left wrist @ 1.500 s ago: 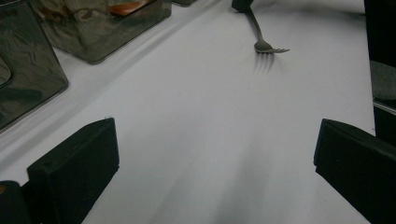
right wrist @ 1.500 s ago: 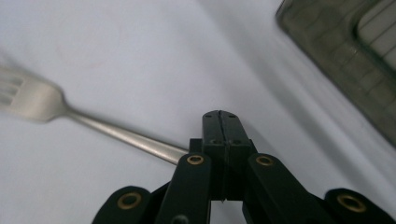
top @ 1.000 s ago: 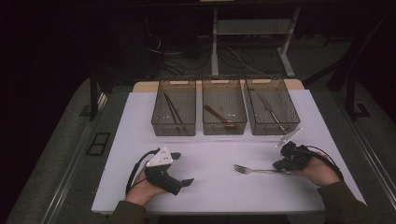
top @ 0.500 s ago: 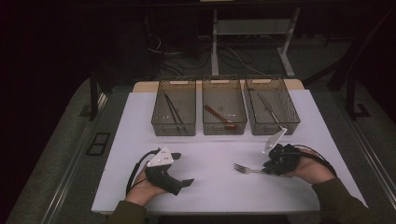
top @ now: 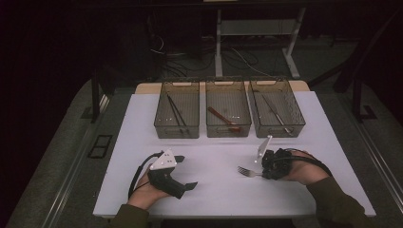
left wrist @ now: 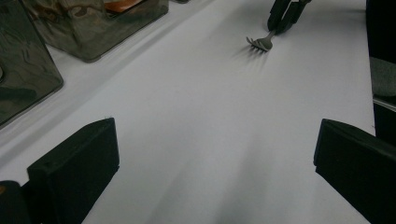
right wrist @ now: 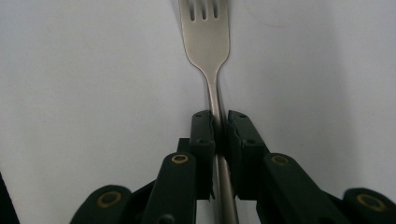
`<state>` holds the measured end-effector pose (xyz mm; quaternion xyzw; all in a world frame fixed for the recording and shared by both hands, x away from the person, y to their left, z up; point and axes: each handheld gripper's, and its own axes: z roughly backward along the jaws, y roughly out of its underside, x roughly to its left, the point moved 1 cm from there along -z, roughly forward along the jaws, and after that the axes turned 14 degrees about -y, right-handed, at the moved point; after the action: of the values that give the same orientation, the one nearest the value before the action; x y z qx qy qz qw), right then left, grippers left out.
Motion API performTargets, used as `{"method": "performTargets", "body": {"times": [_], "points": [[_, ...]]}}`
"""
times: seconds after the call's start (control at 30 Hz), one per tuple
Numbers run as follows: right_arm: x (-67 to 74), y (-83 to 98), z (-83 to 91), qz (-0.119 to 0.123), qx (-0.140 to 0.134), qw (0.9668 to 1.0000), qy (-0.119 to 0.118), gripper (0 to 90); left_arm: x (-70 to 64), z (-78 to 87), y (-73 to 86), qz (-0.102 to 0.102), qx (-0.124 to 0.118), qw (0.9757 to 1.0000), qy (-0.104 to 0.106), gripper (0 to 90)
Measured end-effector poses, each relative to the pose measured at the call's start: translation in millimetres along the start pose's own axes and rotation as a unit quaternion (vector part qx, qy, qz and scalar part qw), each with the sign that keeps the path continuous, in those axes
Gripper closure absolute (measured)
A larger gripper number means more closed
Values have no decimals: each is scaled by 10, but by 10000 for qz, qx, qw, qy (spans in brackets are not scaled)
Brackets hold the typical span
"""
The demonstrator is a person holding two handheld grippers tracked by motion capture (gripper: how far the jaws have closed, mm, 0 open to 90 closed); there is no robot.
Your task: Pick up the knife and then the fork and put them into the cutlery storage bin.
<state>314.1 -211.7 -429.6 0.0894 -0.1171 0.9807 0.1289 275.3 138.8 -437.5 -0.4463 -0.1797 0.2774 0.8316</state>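
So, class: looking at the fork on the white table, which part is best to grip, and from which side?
Grip the fork on its slim handle, behind the neck, coming along the handle from the end away from the tines. The right gripper does this: its pads clamp the narrow stem edge to edge, leaving the broad tined head free.

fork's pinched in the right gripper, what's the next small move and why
Probably lift the fork a little off the table. The right gripper is shut on its handle, tines pointing away, while the fork lies low over the white surface. The three bins stand farther back, so it needs height before travelling there.
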Motion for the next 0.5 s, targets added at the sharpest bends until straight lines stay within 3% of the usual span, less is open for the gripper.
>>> {"method": "performTargets", "body": {"times": [0.1, 0.27, 0.5], "points": [[10, -32, -7, 64, 127, 9999, 8, 841, -3, 2, -1, 8, -10, 10000, -7, 0], [4, -25, -4, 19, 95, 9999, -28, 853, -2, 2, 1, -8, 1, 10000, -9, 0], [-9, 69, 20, -127, -322, 9994, -89, 853, 7, 4, 1, 1, 7, 10000, -13, 0]]}}
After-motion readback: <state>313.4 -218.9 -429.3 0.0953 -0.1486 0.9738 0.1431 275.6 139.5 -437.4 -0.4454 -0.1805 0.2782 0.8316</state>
